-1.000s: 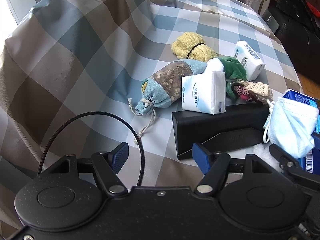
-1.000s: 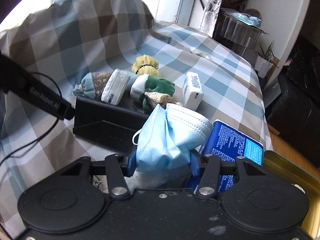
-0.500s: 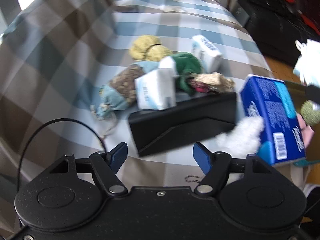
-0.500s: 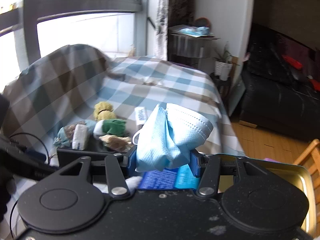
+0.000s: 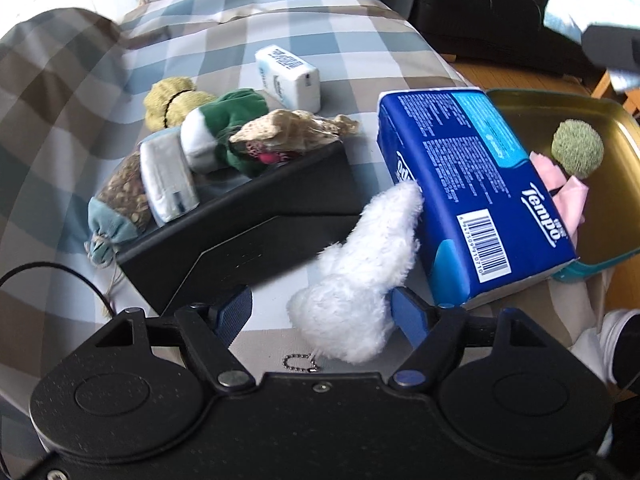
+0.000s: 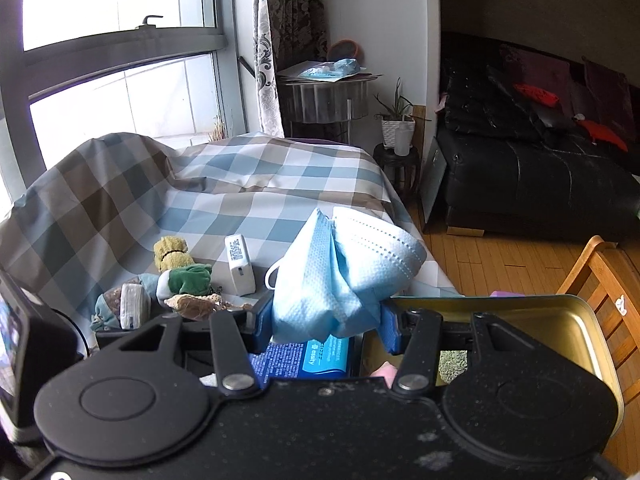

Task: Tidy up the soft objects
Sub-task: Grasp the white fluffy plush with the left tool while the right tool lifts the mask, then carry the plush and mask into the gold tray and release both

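In the left wrist view a white fluffy toy (image 5: pixel 360 272) lies on the checked cloth (image 5: pixel 280 20) between the jaws of my left gripper (image 5: pixel 324 312). The jaws are opening; the left pad stands clear of the toy. A blue tissue pack (image 5: pixel 472 184) leans on the rim of a gold tin (image 5: pixel 616 120), which holds a green pompom (image 5: pixel 577 153) and a pink cloth (image 5: pixel 568 196). My right gripper (image 6: pixel 326 320) is shut on a crumpled blue face mask (image 6: pixel 340 272), held in the air beside the tin (image 6: pixel 560 312).
A black box (image 5: pixel 256 232) lies left of the toy. Behind it sit a herb sachet (image 5: pixel 124 196), a small tissue pack (image 5: pixel 168 176), a green sock (image 5: pixel 232 120), a yellow cloth (image 5: pixel 172 100) and a white tissue pack (image 5: pixel 288 76). A wooden chair (image 6: pixel 600 272) and a black sofa (image 6: pixel 540 172) stand on the right.
The left gripper swung right from the pile to the white toy, which now lies between its wider jaws. The right gripper rose with the mask to beside the tin.
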{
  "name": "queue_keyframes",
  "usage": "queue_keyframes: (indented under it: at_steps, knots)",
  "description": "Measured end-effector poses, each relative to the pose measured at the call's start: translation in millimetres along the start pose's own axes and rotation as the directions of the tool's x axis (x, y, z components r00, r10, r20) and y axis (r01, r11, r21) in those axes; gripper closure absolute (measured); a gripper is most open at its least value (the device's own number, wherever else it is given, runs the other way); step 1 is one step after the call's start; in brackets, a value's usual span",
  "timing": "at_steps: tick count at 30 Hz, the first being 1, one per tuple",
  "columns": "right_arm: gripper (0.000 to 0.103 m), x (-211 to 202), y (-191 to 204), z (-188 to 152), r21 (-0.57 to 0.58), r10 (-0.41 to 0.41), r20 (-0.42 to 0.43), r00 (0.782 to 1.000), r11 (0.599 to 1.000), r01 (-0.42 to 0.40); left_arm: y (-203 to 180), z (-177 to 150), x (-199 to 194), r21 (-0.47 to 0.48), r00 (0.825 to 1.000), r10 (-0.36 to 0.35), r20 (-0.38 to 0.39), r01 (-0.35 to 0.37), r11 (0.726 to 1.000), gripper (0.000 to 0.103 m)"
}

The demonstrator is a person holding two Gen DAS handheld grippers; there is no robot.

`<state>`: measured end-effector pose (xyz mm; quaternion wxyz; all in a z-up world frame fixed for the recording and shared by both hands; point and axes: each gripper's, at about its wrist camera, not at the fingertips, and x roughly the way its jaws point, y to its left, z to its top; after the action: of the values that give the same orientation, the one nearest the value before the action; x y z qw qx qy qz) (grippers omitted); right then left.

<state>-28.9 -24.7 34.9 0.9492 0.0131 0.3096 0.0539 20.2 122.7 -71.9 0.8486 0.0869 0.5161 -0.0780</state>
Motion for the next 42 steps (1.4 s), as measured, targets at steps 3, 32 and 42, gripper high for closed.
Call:
queue_keyframes:
  at_steps: [3, 32, 42]
  knots:
    - [0.052, 0.2, -1.2, -0.2, 0.003, -0.006, 0.000, 1.000, 1.000, 0.006, -4.5, 0.7, 9.4, 0.019, 1.000, -0.003, -0.020, 0.003, 1.000, 0.030]
    - [0.051, -35.2, -104.5, 17.7, 0.316, -0.235, 0.032, 0.971, 0.924, 0.213, 9.9, 36.8, -83.5, -0.038, 0.988, -0.030, 0.151, 0.036, 0.999, 0.054]
    - [0.051, -25.2, -158.6, -1.5, 0.364, -0.481, -0.173, 0.859, 0.780, 0.510, -53.1, 65.3, -82.7, 0.053, 0.980, -0.146, 0.134, 0.140, 0.989, 0.054]
